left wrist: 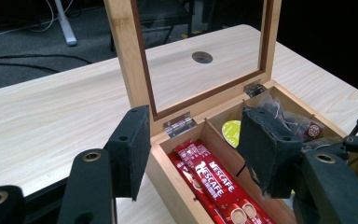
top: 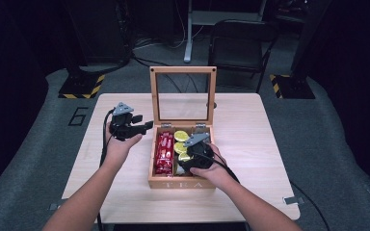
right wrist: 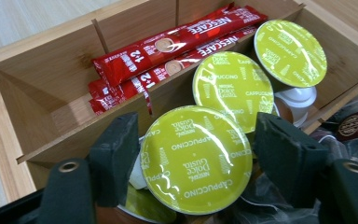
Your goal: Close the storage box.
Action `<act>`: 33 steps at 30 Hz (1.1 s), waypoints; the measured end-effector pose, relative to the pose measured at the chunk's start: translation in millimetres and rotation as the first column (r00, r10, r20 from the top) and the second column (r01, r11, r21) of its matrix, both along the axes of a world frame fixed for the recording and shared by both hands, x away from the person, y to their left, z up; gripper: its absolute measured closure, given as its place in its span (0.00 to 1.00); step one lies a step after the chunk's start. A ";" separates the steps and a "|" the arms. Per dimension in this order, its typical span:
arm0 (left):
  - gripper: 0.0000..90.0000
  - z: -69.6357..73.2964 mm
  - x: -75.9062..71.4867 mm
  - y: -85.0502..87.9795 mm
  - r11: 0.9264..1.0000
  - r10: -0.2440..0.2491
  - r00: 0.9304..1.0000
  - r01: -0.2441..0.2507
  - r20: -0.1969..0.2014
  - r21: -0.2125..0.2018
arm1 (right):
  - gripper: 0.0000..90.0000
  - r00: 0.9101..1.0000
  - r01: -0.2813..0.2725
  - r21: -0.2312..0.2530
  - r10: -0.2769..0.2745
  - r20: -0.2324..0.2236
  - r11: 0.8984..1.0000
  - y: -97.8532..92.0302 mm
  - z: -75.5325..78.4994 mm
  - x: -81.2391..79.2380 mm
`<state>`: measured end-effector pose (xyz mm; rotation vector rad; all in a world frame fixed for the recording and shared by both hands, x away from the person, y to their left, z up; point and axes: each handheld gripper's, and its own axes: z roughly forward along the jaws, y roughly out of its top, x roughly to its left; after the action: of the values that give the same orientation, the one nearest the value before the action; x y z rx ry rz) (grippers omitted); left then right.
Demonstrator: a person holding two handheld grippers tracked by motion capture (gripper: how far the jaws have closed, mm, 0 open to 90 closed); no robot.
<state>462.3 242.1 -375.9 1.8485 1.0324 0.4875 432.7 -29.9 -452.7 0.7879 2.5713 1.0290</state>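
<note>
The right gripper [right wrist: 193,154] hangs inside the wooden tea box [top: 180,183], its jaws set on either side of the nearest capsule [right wrist: 196,158], a round pod with a lime-green foil lid marked cappuccino. The pads stand just beside the capsule's rim; whether they press on it cannot be told. In the high view this gripper [top: 196,156] sits over the box's middle compartment, toward the front wall.

Two more green capsules [right wrist: 233,88] lie behind the first in the same compartment, overlapping one another. The neighbouring compartment holds red Nescafe sachets [right wrist: 168,51] lying lengthwise. On the other side of the capsules, dark tea bags in clear wrappers [right wrist: 349,126] fill a third compartment.

The left gripper [top: 135,127] hovers above the surface [top: 250,120] just beside the box's left wall, its jaws [left wrist: 196,149] moderately apart with nothing between them, pointing toward the hinge of the upright glass-paned lid [top: 183,94]. The box stands near the middle of the light wooden surface, its lid raised at the far side.
</note>
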 end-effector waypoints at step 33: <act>0.49 3.9 1.2 2.3 1.000 0.003 1.000 -0.003 0.004 0.007 | 0.41 0.992 0.116 0.123 -0.121 0.029 0.986 -64.8 38.8 2.9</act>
<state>463.5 244.4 -372.0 1.8511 1.0320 0.4972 435.6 -94.7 -413.9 0.9313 2.4173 1.1601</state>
